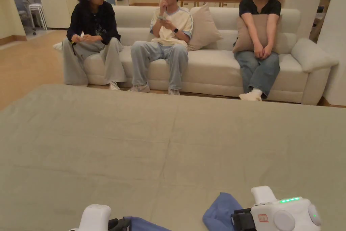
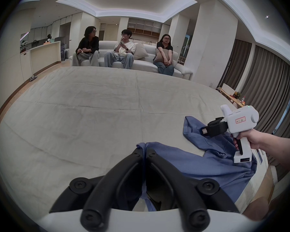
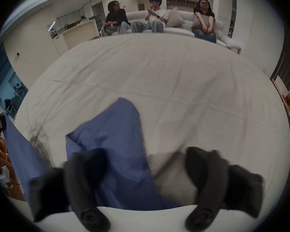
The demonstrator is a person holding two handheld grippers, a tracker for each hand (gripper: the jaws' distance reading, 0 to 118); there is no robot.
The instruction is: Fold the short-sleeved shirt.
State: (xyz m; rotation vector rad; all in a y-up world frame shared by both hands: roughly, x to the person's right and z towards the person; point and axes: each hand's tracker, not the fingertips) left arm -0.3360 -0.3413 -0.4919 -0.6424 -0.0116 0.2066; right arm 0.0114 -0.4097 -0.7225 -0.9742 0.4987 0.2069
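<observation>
A blue short-sleeved shirt [image 1: 220,209] lies bunched at the near edge of the cloth-covered table [image 1: 162,140], partly hanging over that edge. In the left gripper view, my left gripper [image 2: 145,149] is shut on a folded edge of the shirt [image 2: 191,165], with fabric pinched between the jaws. My right gripper [image 3: 146,153] is open, its jaws wide apart and blurred, straddling a raised flap of the shirt [image 3: 114,135]. That same gripper [image 2: 206,129], held by a hand, hovers over the shirt's right part. Both grippers [image 1: 116,223] [image 1: 238,220] sit at the bottom edge of the head view.
The beige table cloth stretches wide and bare beyond the shirt. Behind it, three people sit on a white sofa [image 1: 216,62]. A white pillar [image 1: 334,39] stands at the right, wooden floor [image 1: 23,66] at the left.
</observation>
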